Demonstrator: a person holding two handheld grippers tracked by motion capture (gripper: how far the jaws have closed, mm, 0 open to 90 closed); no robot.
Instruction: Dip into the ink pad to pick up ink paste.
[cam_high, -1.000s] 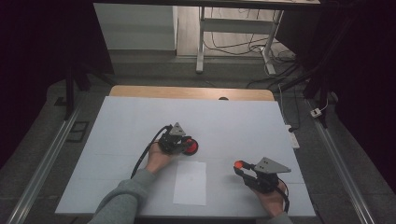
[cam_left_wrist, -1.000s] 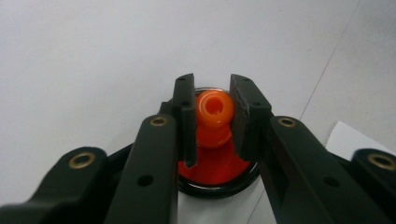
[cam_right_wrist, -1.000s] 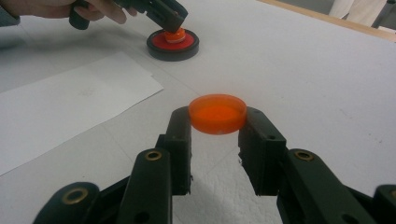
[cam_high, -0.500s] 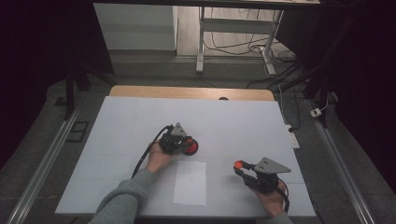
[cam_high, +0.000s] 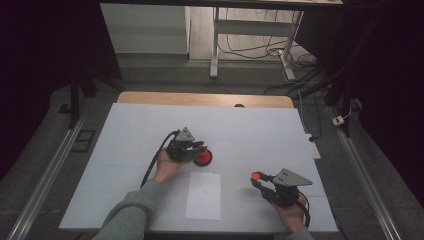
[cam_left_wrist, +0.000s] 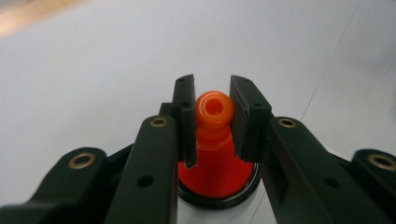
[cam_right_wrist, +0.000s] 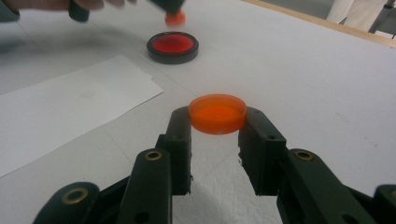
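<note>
The white table (cam_high: 150, 125) spans the middle of the high view, one sheet of paper (cam_high: 203, 195) lying at lower centre. One black-rimmed red base (cam_high: 203, 158) sits just above the paper's top edge. Directly over it, the left gripper (cam_high: 199, 146) is clenched on one orange stamp (cam_left_wrist: 214, 112), grasped at its round knob, long axis upright, pointing down into the base. At lower right, well apart, the right gripper (cam_high: 256, 179) clamps one flat orange lid (cam_right_wrist: 217, 113) by its rim, held level. The left hand is nearer the base; the coming move looks vertical.
</note>
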